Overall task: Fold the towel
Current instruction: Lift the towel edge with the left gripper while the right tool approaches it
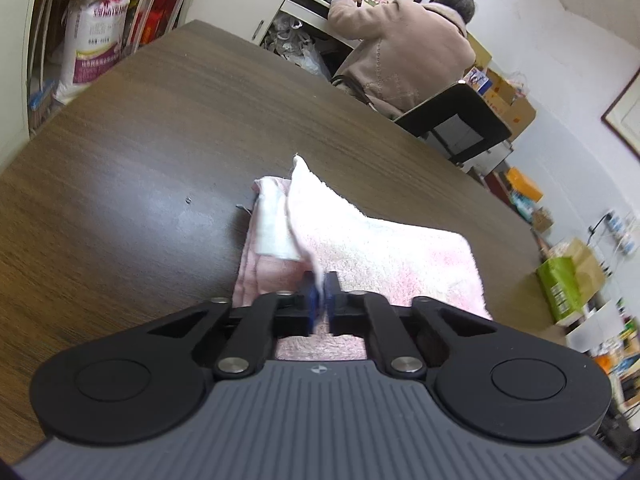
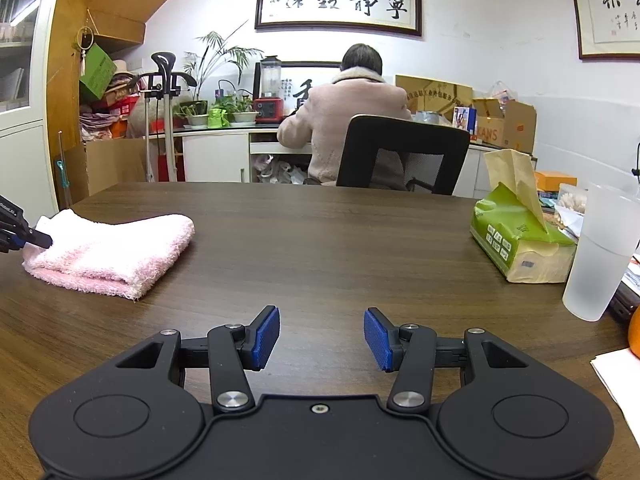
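— Two layers already; from the left wrist, our left gripper (image 1: 322, 300) pinched the pink towel (image 1: 372, 248) edge on the table (image 1: 140, 160).
— From the right wrist, our right gripper (image 2: 322, 338) hung unclenched, grasping nothing, well apart; next fold probably needed it.

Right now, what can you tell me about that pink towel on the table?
The pink towel is fluffy terry cloth, pale pink with whiter patches, already folded over into a thick stack of layers. It lies flat on the dark wood-grain table, toward its left side, apart from the other things there. One corner flap is lifted, pinched between the blue fingers of the left gripper. The right gripper is open and well clear of it.
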Action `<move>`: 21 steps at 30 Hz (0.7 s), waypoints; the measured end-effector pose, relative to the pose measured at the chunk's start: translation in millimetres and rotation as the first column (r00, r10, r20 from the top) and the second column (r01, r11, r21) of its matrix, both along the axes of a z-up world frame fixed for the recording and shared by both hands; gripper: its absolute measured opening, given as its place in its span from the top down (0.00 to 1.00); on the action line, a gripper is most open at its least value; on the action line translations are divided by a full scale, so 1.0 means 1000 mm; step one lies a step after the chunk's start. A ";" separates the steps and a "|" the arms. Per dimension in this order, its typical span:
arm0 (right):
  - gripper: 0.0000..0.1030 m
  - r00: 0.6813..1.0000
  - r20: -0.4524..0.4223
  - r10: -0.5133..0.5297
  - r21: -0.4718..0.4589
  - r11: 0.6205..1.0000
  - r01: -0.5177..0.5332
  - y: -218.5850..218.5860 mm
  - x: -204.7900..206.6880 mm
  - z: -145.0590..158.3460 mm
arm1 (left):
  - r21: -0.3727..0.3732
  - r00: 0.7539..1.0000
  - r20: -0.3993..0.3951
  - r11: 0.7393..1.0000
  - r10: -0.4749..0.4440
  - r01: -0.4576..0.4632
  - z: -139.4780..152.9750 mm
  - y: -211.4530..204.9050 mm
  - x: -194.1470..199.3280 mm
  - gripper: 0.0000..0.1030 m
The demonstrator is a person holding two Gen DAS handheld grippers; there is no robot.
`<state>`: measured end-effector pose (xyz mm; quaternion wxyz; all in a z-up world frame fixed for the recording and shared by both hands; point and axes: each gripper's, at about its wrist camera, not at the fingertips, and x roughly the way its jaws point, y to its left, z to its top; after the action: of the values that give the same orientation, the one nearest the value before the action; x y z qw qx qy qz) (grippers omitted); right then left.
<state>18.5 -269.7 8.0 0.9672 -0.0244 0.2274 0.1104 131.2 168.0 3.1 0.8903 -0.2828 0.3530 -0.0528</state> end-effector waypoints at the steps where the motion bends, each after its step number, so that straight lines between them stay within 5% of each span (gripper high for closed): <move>1: 0.55 1.000 -0.003 0.004 0.007 1.000 -0.004 0.000 0.000 0.000 | -0.002 1.000 0.000 1.000 -0.005 0.005 0.000 -0.001 0.000 0.98; 14: 0.53 1.000 0.007 0.018 -0.017 1.000 -0.018 0.007 -0.003 0.002 | -0.021 0.993 0.054 0.994 -0.106 0.108 0.023 -0.043 0.001 0.99; 21: 0.59 1.000 0.006 0.019 -0.018 1.000 -0.019 0.006 -0.003 0.005 | -0.015 0.964 0.114 0.970 -0.240 0.243 0.057 -0.108 0.003 0.99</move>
<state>15.4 -263.6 13.1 0.9665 -0.0353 0.2253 0.1175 134.6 60.1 60.5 0.8913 -0.2471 0.3339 -0.1816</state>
